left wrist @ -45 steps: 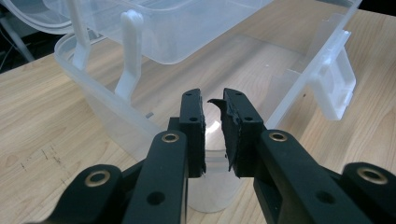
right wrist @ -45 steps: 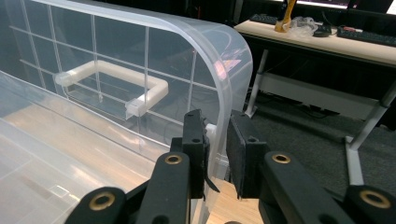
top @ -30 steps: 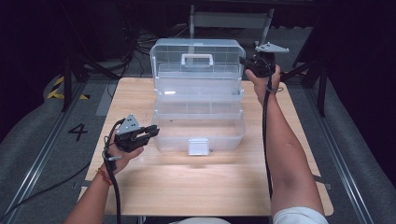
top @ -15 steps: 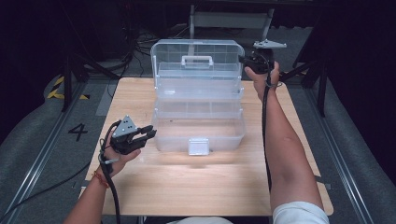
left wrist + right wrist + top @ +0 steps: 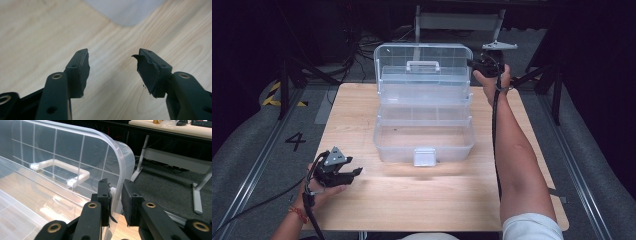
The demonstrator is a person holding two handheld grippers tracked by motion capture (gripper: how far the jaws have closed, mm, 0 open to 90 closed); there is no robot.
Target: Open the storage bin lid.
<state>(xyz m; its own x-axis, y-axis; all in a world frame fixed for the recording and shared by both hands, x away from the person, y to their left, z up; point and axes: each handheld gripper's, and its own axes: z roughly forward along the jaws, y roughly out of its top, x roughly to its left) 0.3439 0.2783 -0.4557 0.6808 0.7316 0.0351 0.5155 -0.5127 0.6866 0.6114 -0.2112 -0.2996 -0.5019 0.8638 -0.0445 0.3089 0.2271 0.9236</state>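
A clear plastic toolbox (image 5: 424, 137) stands open in the middle of the wooden table (image 5: 412, 200). Its lid (image 5: 422, 57) is tilted up at the back, with a white handle (image 5: 422, 65) on it. My right gripper (image 5: 473, 63) is at the lid's right edge. In the right gripper view it (image 5: 116, 187) is shut on the lid's rim (image 5: 120, 157). My left gripper (image 5: 357, 172) hovers low over the table's near left, apart from the box. Its jaws (image 5: 112, 60) have just been opening and stand open over bare wood with nothing between them.
A white latch (image 5: 424, 156) hangs at the box's front. A rounded corner of the box (image 5: 125, 10) lies just beyond the left jaws. Dark floor, rails and cables surround the table, and a desk frame (image 5: 172, 157) stands behind the lid.
My left gripper has moved down and back toward the table's near left, away from the box, and its jaws have opened. The right gripper has stayed on the lid.
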